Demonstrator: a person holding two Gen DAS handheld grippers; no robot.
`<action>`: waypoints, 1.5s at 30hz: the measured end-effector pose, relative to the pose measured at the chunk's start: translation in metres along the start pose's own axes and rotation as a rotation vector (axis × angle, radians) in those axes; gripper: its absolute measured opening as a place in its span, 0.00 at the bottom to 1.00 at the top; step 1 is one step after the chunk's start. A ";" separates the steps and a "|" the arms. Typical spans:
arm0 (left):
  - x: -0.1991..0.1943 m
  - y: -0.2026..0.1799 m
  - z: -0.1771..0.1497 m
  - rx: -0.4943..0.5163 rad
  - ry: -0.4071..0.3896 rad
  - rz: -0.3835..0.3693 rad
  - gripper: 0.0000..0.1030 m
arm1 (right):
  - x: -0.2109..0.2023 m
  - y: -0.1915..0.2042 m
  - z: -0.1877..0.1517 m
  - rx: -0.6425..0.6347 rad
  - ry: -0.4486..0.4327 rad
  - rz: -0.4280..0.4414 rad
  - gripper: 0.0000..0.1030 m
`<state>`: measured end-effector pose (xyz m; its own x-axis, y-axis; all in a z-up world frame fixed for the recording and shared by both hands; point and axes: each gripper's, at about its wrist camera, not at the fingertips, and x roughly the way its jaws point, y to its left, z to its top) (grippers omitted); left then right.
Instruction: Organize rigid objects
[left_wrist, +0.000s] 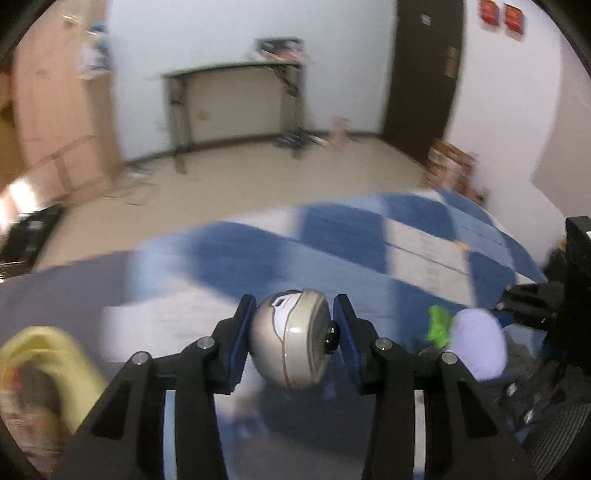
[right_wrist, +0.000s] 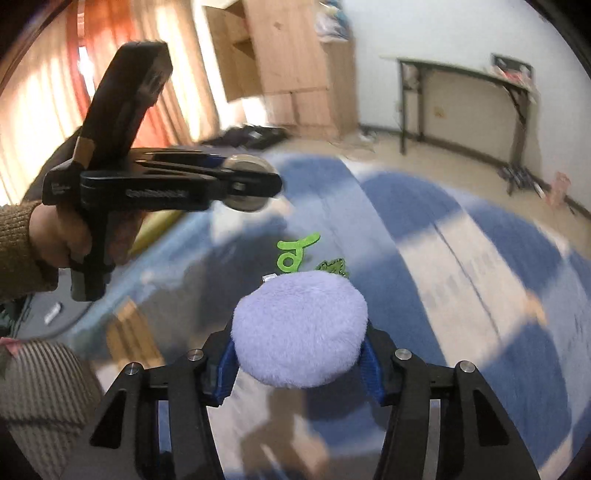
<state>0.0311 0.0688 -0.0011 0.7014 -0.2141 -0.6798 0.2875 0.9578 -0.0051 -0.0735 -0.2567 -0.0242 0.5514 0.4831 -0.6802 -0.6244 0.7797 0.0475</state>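
Note:
My left gripper (left_wrist: 292, 334) is shut on a round silver-beige webcam ball (left_wrist: 291, 338), held in the air above the blue-and-white checked cloth (left_wrist: 343, 236). The same gripper (right_wrist: 255, 181) shows in the right wrist view at upper left, still holding the webcam (right_wrist: 245, 182). My right gripper (right_wrist: 299, 360) is shut on a fluffy lilac puff (right_wrist: 301, 328), which also shows in the left wrist view (left_wrist: 478, 345) at the right. A green felt piece (right_wrist: 293, 253) hangs off the far side of the puff.
A yellow bag (left_wrist: 40, 365) lies at lower left. A dark narrow table (left_wrist: 236, 70) stands against the far wall, with a wooden cabinet (right_wrist: 291, 62) to its left. Cardboard boxes (left_wrist: 450, 162) sit by the dark door. A striped sleeve (right_wrist: 40, 384) is at lower left.

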 end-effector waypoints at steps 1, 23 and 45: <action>-0.015 0.023 -0.002 -0.015 -0.006 0.041 0.44 | 0.004 0.012 0.013 -0.041 -0.005 0.007 0.52; -0.058 0.270 -0.112 -0.393 0.189 0.329 0.48 | 0.276 0.229 0.188 -0.302 0.230 0.195 0.57; -0.120 0.100 -0.182 -0.405 0.110 0.469 1.00 | 0.237 0.175 0.117 -0.504 0.215 0.249 1.00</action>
<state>-0.1427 0.2251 -0.0535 0.6158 0.2470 -0.7482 -0.3195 0.9463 0.0495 0.0128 0.0405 -0.0910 0.2631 0.4945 -0.8284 -0.9349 0.3426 -0.0924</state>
